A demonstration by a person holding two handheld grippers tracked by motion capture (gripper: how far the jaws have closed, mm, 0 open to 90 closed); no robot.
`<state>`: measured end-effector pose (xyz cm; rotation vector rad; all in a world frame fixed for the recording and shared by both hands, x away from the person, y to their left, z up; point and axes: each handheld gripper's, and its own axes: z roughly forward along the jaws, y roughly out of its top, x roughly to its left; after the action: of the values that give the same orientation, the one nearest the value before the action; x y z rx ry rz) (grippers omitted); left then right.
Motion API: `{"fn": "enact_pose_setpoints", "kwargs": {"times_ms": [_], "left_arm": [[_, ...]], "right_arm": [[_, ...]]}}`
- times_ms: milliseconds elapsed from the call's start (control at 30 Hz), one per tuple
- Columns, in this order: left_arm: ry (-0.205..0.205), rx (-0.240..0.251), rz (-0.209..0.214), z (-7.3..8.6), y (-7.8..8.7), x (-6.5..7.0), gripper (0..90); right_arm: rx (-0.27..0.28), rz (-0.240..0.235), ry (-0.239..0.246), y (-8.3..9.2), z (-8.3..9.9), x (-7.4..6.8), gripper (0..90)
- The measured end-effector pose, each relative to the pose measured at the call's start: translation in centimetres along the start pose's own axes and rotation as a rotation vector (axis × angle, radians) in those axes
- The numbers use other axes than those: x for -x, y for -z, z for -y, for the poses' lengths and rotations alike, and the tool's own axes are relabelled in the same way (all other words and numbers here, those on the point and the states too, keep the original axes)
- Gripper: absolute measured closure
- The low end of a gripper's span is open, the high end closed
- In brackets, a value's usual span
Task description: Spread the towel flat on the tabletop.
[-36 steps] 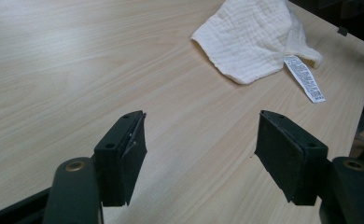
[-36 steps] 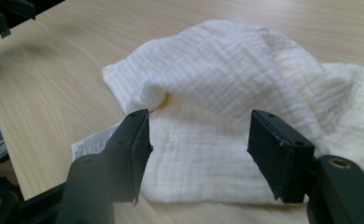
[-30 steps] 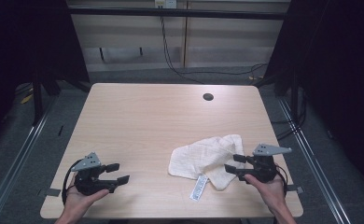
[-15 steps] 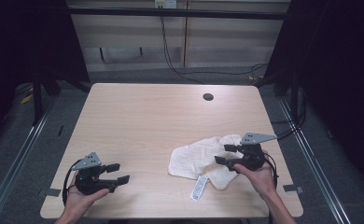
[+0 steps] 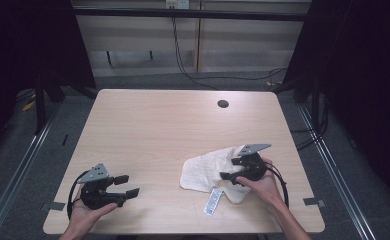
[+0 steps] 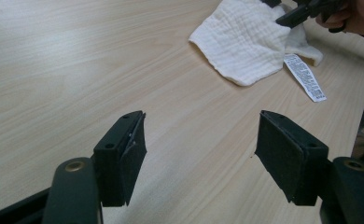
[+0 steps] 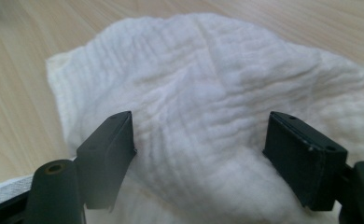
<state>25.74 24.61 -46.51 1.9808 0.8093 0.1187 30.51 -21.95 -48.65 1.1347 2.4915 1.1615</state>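
Moving in over the white cloth (image 5: 210, 170) at about 5 o'clock on the table (image 5: 158, 130), your right gripper (image 5: 235, 169) has slid over from the edge, and its jaws have just been opening, now wide with nothing pinched. So you're lined up for a grab. Your left gripper (image 5: 125, 186) sits parked at 7 o'clock, spread and empty.

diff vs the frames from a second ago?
The right gripper moved in from the table's right edge, leftward and down over the crumpled white waffle-weave cloth. Its jaws have just been opening; they now straddle the cloth's folds without pinching them. Nothing taken hold of or let go. The left gripper stayed put, open over bare light wooden table. Cloth and its printed care label lie as before.
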Motion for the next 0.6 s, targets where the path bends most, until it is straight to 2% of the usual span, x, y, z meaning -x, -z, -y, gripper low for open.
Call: {"fn": "enact_pose_setpoints", "kwargs": {"times_ms": [33,67,100,167,233,267,300,333,367,500,600], "left_arm": [[0.000,0.000,0.000,0.0,0.0,0.0,32.7],[-0.001,-0.002,-0.002,0.0,0.0,0.0,32.8],[-0.002,-0.002,-0.002,0.0,-0.1,0.0,32.8],[-0.009,-0.001,0.001,0.0,-0.1,0.1,33.3],[-0.012,-0.003,-0.001,0.0,-0.2,0.1,33.5],[-0.012,-0.006,-0.002,0.0,-0.3,0.1,33.6],[-0.012,-0.006,-0.002,0.0,-0.3,0.1,33.6],[-0.014,-0.010,0.000,0.0,-0.4,0.1,33.6],[-0.014,-0.013,-0.001,0.0,-0.4,0.1,33.7],[-0.033,-0.017,0.019,-0.1,-0.5,0.4,36.7],[-0.053,-0.014,0.027,-0.1,-0.5,0.8,38.3]], "right_arm": [[0.000,0.000,0.000,0.0,0.0,0.0,23.8],[-0.032,0.006,0.018,-0.8,0.1,-0.2,29.1],[-0.032,0.006,0.018,-0.8,0.1,-0.2,29.1],[-0.077,0.021,0.049,-1.5,0.3,-0.5,31.5],[-0.080,0.029,0.049,-1.6,0.2,-0.6,35.1],[-0.077,0.044,0.060,-1.6,0.3,-0.6,41.0],[-0.077,0.044,0.060,-1.6,0.3,-0.6,41.0],[-0.075,0.044,0.057,-1.5,0.3,-0.7,46.6],[-0.074,0.032,0.061,-1.4,0.3,-0.6,53.8],[-0.070,-0.002,0.050,-1.4,0.3,-0.8,71.2],[-0.070,-0.032,0.047,-1.7,0.2,-1.3,77.0]]}}
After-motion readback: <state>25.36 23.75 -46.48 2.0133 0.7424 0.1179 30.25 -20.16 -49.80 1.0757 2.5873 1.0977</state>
